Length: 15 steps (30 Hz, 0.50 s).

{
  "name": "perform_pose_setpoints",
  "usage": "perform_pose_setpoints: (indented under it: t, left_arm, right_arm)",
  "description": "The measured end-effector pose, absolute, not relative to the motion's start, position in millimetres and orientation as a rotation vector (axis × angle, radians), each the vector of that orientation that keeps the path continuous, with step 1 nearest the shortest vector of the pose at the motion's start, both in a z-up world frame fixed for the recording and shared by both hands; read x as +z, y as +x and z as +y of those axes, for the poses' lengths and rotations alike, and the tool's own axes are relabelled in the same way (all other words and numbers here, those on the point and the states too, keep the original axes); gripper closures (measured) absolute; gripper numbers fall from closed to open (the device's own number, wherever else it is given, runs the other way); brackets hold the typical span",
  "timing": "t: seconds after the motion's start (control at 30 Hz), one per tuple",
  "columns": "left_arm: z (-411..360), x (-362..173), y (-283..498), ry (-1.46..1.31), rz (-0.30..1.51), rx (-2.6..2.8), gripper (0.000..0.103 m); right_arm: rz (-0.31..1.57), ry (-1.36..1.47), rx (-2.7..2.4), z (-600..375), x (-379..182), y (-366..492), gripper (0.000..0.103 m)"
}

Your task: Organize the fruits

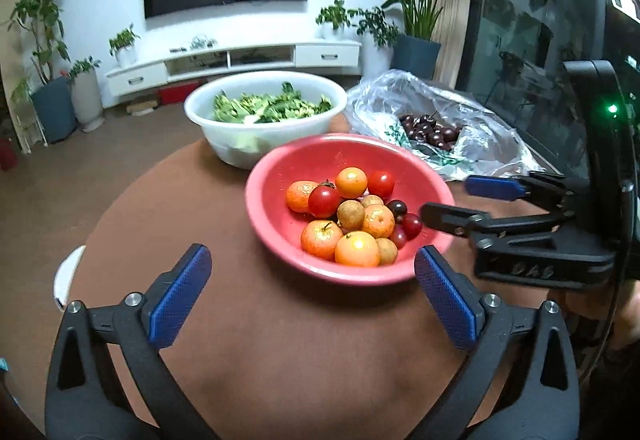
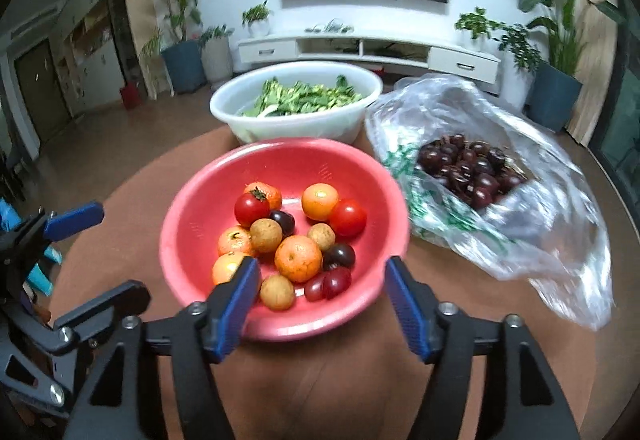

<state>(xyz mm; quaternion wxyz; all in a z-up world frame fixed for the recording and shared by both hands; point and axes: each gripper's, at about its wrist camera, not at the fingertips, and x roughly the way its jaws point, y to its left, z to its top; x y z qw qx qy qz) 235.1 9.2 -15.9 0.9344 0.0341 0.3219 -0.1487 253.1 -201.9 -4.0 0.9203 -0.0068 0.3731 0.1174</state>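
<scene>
A red bowl (image 1: 280, 176) (image 2: 208, 208) on the round brown table holds mixed fruit: oranges (image 1: 357, 249) (image 2: 298, 258), red tomatoes (image 1: 324, 201) (image 2: 347, 217), brown longans (image 1: 351, 215) (image 2: 266, 235) and dark cherries (image 1: 411, 225) (image 2: 339, 255). My left gripper (image 1: 312, 284) is open and empty, just in front of the bowl's near left side. My right gripper (image 2: 318, 300) is open and empty over the bowl's near rim; in the left wrist view it shows at the bowl's right edge (image 1: 446, 200).
A white bowl of green leaves (image 1: 264, 112) (image 2: 296, 108) stands behind the red bowl. A clear plastic bag of dark cherries (image 1: 430, 130) (image 2: 472, 172) lies to the right. A white stool (image 1: 66, 276) stands past the table's left edge.
</scene>
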Motion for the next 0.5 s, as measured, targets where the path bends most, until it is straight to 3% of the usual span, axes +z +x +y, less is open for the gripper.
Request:
perform_pose_setpoints:
  t: [0.37, 0.5]
  left_arm:
    - [3, 20, 114, 0.113, 0.474, -0.063, 0.0]
    - [5, 29, 88, 0.086, 0.483, 0.008, 0.0]
  right_arm:
    - [0.528, 0.115, 0.167, -237, 31, 129, 0.007]
    - [0.469, 0.136, 0.143, -240, 48, 93, 0.005]
